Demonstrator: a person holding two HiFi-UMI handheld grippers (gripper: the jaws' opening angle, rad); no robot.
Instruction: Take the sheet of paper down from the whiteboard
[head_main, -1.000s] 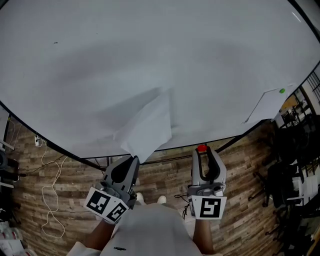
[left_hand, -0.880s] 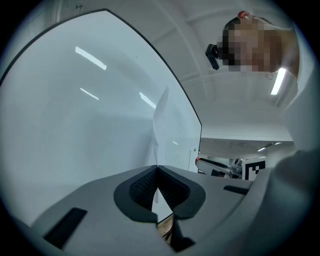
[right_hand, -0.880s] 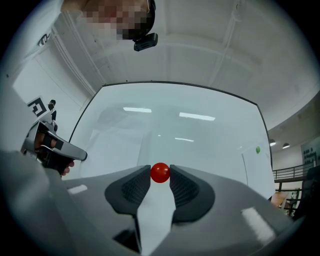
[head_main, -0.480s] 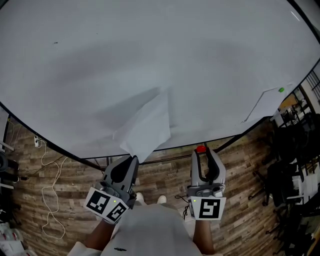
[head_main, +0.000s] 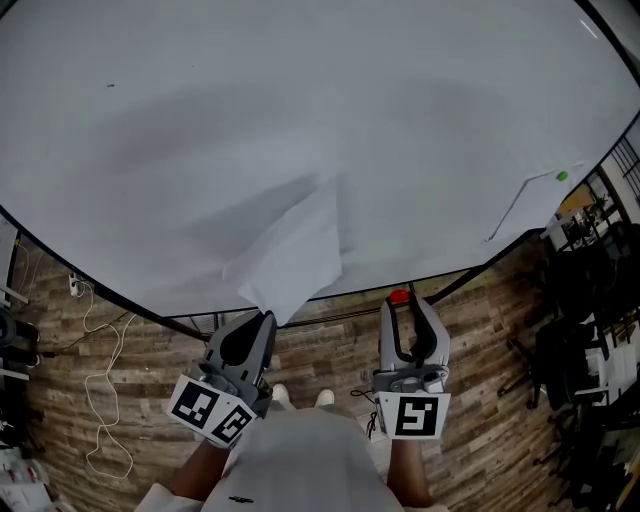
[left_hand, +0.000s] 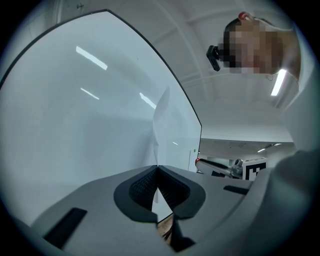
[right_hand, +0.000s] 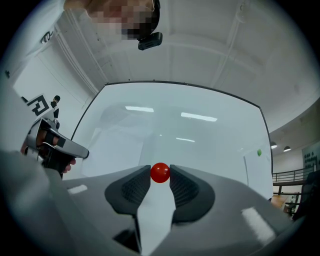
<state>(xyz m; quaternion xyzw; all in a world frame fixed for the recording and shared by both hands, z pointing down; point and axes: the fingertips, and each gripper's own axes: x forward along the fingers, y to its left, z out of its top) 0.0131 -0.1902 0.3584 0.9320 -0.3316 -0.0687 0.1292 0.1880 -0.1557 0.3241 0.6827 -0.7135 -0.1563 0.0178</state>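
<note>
White paper (head_main: 292, 255), pinched by the left gripper (head_main: 262, 320), likely needed a slow pull; the right gripper (head_main: 404, 302) clasped a magnet (right_hand: 160, 172).

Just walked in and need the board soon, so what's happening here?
A person stands at the whiteboard with a gripper in each hand. The left gripper is shut on the lower corner of a sheet of paper that curls off the board. The right gripper pinches a small red ball, likely its magnet.

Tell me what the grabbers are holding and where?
The left gripper pinches the sheet of paper by its bottom corner. The right gripper holds a small red ball at its jaw tips.
</note>
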